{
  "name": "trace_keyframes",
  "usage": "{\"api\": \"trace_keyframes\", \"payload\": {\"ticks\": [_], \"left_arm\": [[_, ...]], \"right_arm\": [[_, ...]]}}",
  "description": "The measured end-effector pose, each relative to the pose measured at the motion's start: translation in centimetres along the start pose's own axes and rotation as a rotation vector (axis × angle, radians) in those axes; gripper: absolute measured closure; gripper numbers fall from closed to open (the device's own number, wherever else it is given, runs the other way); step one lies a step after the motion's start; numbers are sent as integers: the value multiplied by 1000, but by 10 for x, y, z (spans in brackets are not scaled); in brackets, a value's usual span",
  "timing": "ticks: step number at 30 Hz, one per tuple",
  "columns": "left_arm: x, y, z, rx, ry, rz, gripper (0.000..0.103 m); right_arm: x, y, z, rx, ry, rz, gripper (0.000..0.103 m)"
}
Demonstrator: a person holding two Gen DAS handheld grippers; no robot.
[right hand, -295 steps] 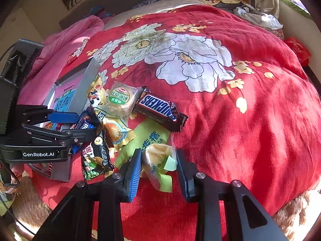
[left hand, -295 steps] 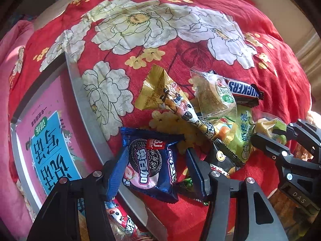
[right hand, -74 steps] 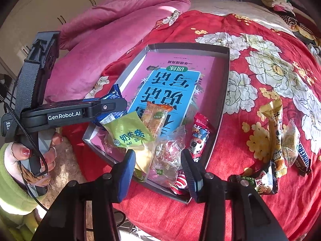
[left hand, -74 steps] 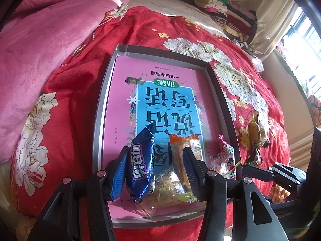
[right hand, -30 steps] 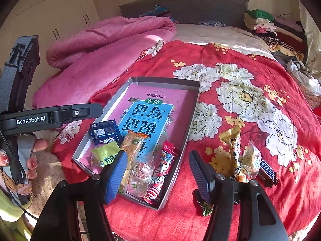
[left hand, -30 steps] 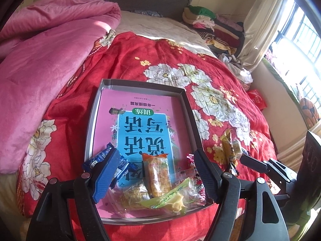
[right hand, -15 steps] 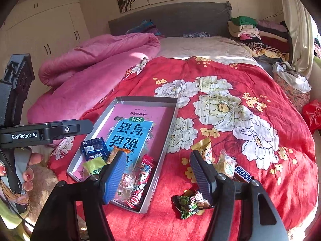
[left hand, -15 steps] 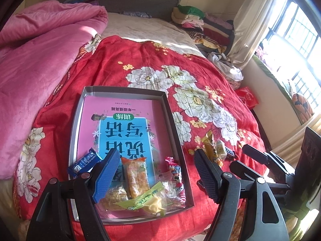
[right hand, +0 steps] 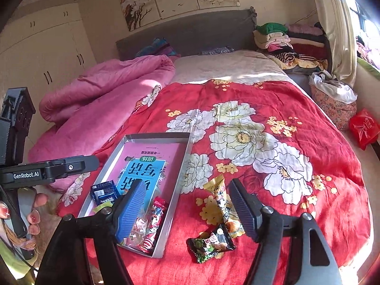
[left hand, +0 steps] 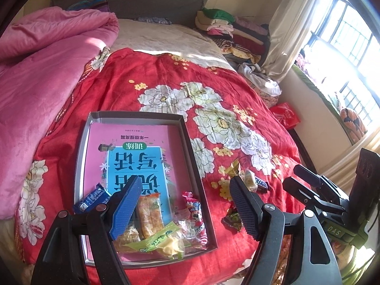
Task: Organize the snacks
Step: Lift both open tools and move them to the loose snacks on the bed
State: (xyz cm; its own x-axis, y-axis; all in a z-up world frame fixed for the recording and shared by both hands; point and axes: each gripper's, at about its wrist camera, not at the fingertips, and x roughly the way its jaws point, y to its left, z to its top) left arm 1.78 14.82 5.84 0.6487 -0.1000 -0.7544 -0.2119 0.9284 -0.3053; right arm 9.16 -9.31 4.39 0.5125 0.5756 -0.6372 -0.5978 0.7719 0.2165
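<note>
A shallow grey box (left hand: 190,152) lies on the red flowered bedspread (left hand: 166,80), its long axis running from the near edge of the bed away toward the headboard, and its floor is covered by a pink and blue book (left hand: 137,152) whose title reads upside down from both wrist views. All the snacks inside are bunched at the near end: a blue cookie pack (left hand: 91,198) lies at the left wall, tilted with one end toward the near left corner; an orange cracker pack (left hand: 150,213) lies lengthwise along the box; a red cartoon pack (left hand: 193,210) lies along the right wall; a green-yellow pack (left hand: 158,241) lies crosswise at the front over some clear-wrapped sweets (right hand: 137,225). Outside the box, on the bedspread to its right, a gold cone-shaped pack (right hand: 217,194) points its narrow end toward the near edge of the bed, a dark green-and-black pack (right hand: 210,243) lies crosswise just in front of it, and a Snickers bar (left hand: 261,185) lies beside them. The left gripper (left hand: 182,204) hangs above the near end of the box with its jaws spread wide and nothing between them. The right gripper (right hand: 187,210) hangs over the box's right wall and the loose packs, its jaws having just been opening, also empty.
</note>
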Motion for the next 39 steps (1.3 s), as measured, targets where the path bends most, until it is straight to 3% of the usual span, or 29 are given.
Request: {"api": "trace_keyframes", "payload": {"ticks": [16, 39], "left_arm": [[12, -34, 3, 75, 27, -30, 25], [59, -103, -23, 249, 161, -45, 25]], "right_arm": [[-19, -51, 6, 94, -37, -89, 30], [-5, -91, -14, 206, 7, -51, 30]]}}
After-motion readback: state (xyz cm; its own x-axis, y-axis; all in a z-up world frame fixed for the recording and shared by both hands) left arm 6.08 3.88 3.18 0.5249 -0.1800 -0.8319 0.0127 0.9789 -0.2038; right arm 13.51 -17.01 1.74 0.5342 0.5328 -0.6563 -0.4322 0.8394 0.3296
